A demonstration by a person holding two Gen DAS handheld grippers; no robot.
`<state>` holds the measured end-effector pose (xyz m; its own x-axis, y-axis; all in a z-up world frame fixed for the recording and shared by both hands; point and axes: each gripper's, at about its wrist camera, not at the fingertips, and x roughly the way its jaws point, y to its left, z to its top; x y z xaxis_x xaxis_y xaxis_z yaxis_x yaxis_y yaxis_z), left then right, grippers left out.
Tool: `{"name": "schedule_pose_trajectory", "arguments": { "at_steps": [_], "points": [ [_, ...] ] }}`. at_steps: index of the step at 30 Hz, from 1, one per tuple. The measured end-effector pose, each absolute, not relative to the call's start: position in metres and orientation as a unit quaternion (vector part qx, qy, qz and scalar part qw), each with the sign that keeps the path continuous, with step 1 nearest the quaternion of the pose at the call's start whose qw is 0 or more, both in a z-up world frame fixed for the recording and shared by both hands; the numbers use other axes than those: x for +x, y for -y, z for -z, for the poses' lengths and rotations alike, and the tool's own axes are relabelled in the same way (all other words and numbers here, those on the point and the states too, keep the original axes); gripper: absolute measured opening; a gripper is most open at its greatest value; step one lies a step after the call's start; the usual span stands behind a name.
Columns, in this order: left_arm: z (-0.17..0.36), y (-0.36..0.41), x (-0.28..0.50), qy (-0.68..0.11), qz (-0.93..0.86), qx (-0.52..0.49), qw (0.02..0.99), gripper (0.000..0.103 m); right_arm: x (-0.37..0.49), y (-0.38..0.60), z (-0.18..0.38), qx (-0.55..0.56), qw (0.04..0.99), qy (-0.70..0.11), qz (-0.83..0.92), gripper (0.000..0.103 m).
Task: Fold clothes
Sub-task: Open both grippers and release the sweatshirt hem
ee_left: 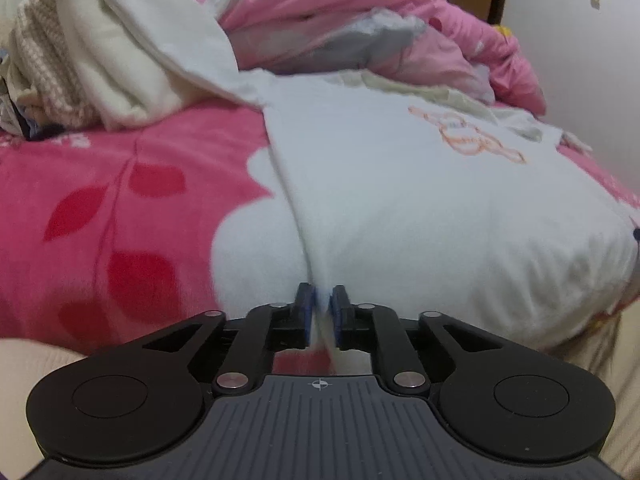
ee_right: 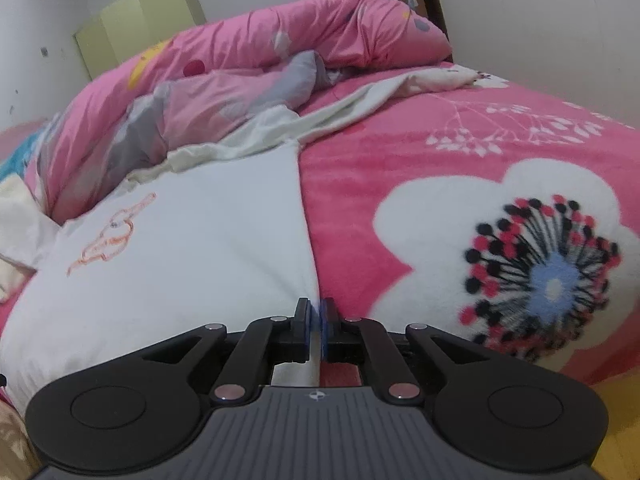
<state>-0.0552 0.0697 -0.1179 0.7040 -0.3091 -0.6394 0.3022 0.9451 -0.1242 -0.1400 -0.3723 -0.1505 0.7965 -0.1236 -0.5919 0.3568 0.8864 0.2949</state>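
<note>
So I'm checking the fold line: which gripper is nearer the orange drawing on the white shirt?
Probably left. The left gripper grips the hem corner on the orange drawing's side; the right gripper grips the opposite corner.

From my remote seat I note a bed under a pink floral blanket, a rumpled pink quilt heaped at its far end, plain white walls behind it, and a pale green cabinet beyond the quilt.
</note>
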Motion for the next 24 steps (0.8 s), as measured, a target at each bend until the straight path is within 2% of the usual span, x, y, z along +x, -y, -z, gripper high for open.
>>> {"name": "schedule_pose_trajectory", "arguments": {
  "at_steps": [4, 8, 13, 18, 21, 24],
  "points": [
    [0.115, -0.077, -0.063, -0.359, 0.148, 0.001, 0.922, 0.018, -0.152, 0.358, 0.133, 0.18, 0.936, -0.276, 0.125, 0.008],
    [0.102, -0.08, -0.069, -0.322, 0.156, -0.015, 0.934, 0.021, -0.15, 0.336, 0.123, 0.178, 0.948, -0.26, 0.051, 0.008],
    [0.102, -0.057, -0.069, -0.301, 0.228, -0.029, 0.925, 0.031, -0.13, 0.327, 0.157, 0.209, 0.92, -0.33, 0.027, 0.012],
    [0.128, -0.056, -0.059, -0.379, 0.213, -0.033, 0.9, 0.032, -0.142, 0.332, 0.187, 0.251, 0.885, -0.387, 0.067, 0.014],
    [0.143, -0.059, -0.053, -0.426, 0.197, -0.035, 0.883, 0.032, -0.153, 0.327, 0.176, 0.242, 0.896, -0.369, 0.055, 0.014],
    [0.127, -0.069, -0.06, -0.409, 0.211, -0.036, 0.887, 0.034, -0.163, 0.323, 0.154, 0.242, 0.913, -0.326, 0.033, 0.017]
  ]
}}
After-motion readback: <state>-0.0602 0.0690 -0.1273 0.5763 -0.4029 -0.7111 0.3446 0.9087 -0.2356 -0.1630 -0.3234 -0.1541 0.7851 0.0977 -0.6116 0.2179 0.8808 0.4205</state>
